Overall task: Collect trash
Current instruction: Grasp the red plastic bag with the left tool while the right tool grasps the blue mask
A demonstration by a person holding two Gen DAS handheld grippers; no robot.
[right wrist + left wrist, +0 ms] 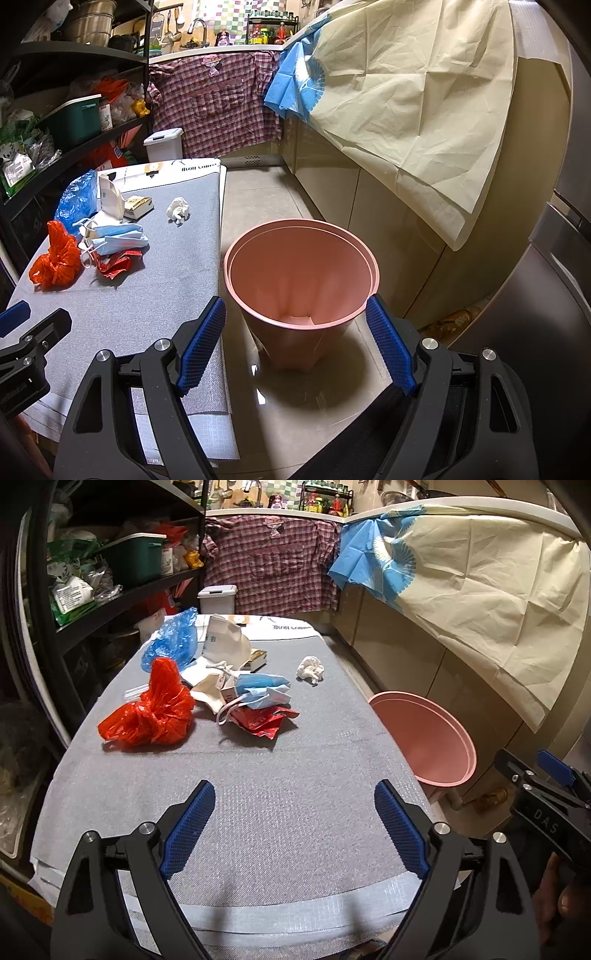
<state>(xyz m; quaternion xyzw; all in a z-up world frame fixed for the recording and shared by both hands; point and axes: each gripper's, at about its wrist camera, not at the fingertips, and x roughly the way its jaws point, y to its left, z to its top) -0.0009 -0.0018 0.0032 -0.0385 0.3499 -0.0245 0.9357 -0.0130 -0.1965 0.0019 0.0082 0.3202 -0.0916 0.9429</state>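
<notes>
Trash point(207, 686) sits heaped on the tabletop point(258, 812), well ahead of my left hand-held gripper point(294, 827); both it and my right hand-held gripper point(295, 343) are released, empty. Nothing collected yet, I judge. Next: reach forward, grab one piece, drop it into the pink bin point(301, 266).

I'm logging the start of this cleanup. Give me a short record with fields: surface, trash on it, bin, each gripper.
surface: grey mat on a table
trash: red bag, blue bag, face masks, red wrapper, tissue wad, small box, all on the far half of the mat
bin: pink bin on the floor beside the table, nothing visible inside
left gripper: open, holding nothing, above the near mat
right gripper: open, holding nothing, above the bin
</notes>
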